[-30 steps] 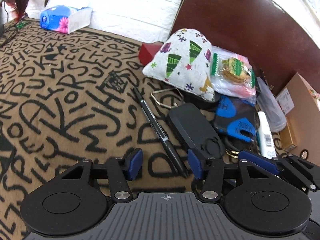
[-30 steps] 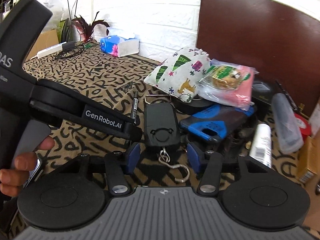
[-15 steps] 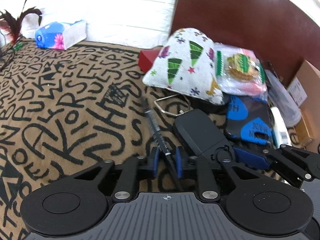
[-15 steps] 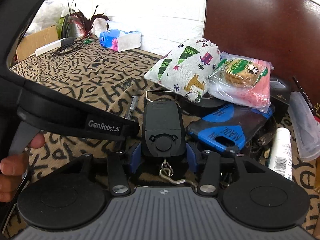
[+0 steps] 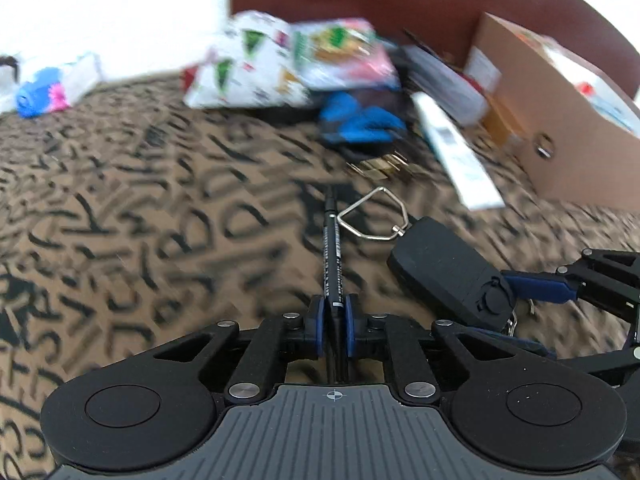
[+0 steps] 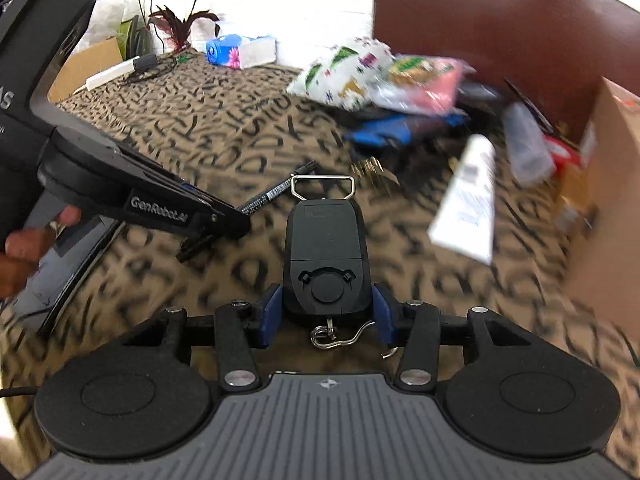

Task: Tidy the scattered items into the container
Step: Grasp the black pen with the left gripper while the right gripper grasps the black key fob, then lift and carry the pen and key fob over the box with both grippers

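Bench (image 5: pixel 120 200) covered in tan cloth with black letter print, motion-blurred in both views. Lying on it: blue tissue pack (image 6: pixel 240 50) at far edge by white wall, printed white pouch (image 6: pixel 344 72) with a clear pink snack bag (image 6: pixel 424 80) just beside it, blue-and-black case (image 5: pixel 360 120) in front of those, white tube (image 5: pixel 456 156) near it, small pile of gold clips (image 5: pixel 380 166), clear plastic case (image 6: pixel 528 148), cardboard box (image 5: pixel 560 120) at right side. White power strip (image 6: pixel 116 72) with black cable at far left edge.
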Demonstrator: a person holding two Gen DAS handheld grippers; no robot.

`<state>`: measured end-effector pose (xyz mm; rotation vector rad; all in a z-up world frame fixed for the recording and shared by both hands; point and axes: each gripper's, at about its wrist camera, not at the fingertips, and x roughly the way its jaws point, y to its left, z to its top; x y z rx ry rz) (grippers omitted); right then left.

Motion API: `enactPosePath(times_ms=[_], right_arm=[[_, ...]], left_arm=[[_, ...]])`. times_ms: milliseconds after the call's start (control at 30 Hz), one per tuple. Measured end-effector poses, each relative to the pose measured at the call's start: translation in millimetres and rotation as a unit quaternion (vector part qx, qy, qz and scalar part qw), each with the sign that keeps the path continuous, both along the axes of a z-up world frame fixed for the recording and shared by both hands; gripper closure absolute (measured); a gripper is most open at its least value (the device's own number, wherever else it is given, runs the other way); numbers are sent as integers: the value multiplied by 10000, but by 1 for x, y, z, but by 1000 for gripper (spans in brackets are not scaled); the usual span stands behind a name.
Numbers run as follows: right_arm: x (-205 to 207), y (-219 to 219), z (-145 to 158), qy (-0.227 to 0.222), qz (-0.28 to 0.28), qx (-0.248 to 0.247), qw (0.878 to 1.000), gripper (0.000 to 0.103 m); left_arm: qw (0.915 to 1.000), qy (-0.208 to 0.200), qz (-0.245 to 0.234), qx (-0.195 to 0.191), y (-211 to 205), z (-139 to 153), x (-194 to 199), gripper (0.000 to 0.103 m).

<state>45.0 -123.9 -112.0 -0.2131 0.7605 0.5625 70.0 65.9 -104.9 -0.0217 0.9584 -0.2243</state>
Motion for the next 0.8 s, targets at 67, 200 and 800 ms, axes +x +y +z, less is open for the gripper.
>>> enactPosePath(times_ms=[67,200,800], right_arm=[[-13,-9,0,67,-46,-13,10000,50],[-15,-10,1,58,-157,-34,9999,46],[3,8,-5,-46,-117,-112,9999,46]], left_arm=[[10000,-22,-39,60,-6,0,-8,95],[9999,-53,-43,109,-12,-1,-5,70],[9989,-85,-164,439,-26,-3,7,74]])
